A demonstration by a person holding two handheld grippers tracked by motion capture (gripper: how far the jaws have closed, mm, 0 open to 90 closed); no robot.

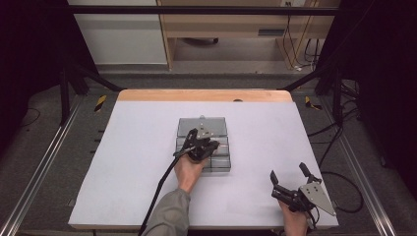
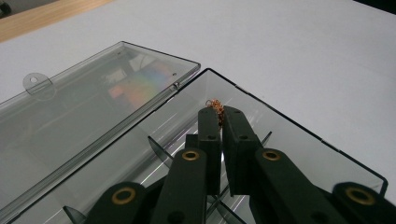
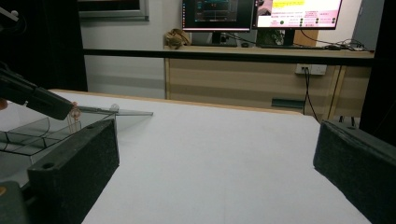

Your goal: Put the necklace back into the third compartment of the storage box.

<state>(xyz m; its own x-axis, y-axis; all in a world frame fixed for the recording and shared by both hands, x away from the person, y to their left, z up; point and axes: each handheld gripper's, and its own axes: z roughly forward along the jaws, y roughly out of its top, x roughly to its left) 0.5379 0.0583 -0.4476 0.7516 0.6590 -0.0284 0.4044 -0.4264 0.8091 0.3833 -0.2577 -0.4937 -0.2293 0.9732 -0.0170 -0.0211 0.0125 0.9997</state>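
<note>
Clear divided plastic case point(image 1: 204, 142) lies mid-surface, lid point(image 2: 88, 107) flat open toward 12 o'clock. Thin coppery chain point(image 2: 215, 108) hangs above a compartment.

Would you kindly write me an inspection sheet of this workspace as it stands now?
Surface: white table with a wooden far edge.
Job's things: clear divided box, lid open and lying flat behind it; a thin copper-coloured chain pinched over a compartment.
Clutter: nothing seen.
Grippers: left gripper shut on the chain above the box; right gripper open, resting near the table's front right corner, apart from the box.
Cables: black cable trails from the left gripper; more cables on the floor at right.
Surroundings: wooden desk with monitors behind; dark frame posts.
</note>
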